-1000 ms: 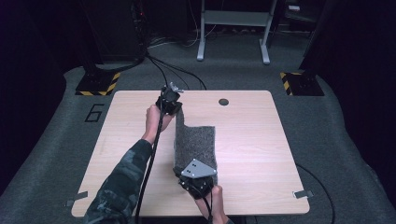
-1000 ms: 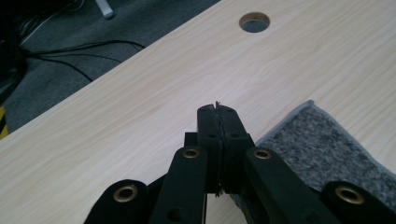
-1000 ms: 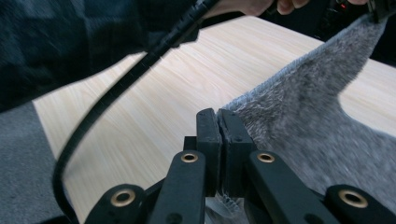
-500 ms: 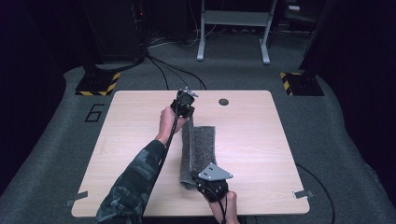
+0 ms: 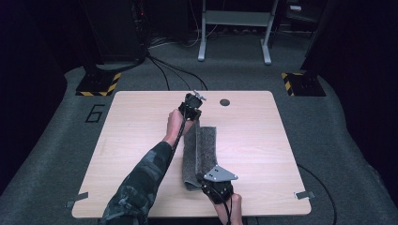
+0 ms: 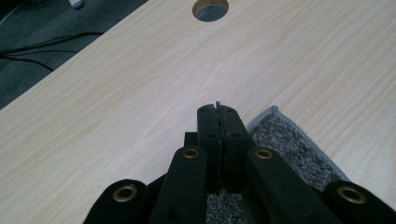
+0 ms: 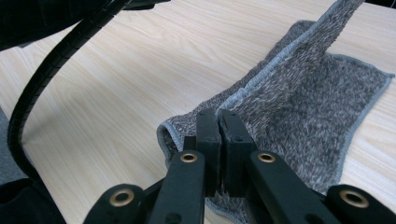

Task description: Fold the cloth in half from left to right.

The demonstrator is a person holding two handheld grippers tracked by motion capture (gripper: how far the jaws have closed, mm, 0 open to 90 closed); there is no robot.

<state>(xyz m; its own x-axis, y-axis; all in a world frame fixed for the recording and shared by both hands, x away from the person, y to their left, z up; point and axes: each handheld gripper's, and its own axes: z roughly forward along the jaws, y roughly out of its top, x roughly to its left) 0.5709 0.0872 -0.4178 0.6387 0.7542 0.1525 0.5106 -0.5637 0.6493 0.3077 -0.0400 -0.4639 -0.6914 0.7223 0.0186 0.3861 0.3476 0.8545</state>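
Your left gripper (image 5: pixel 193 108) pinches the grey towel's (image 5: pixel 207 149) far edge, your right gripper (image 5: pixel 217 187) its near edge; the fold runs lengthwise between them.

The right gripper (image 7: pixel 218 116) has its two black jaws pressed together on the near edge of a grey fuzzy cloth (image 7: pixel 299 98). Beyond the jaws and to their right the cloth lies on the pale wooden bench (image 7: pixel 130 60), folded over itself with a lighter hem running away from the jaw tips. Far ahead and right of the jaws, one corner of the cloth rises off the bench. A black ribbed cable (image 7: pixel 51 65) curves past on the left.
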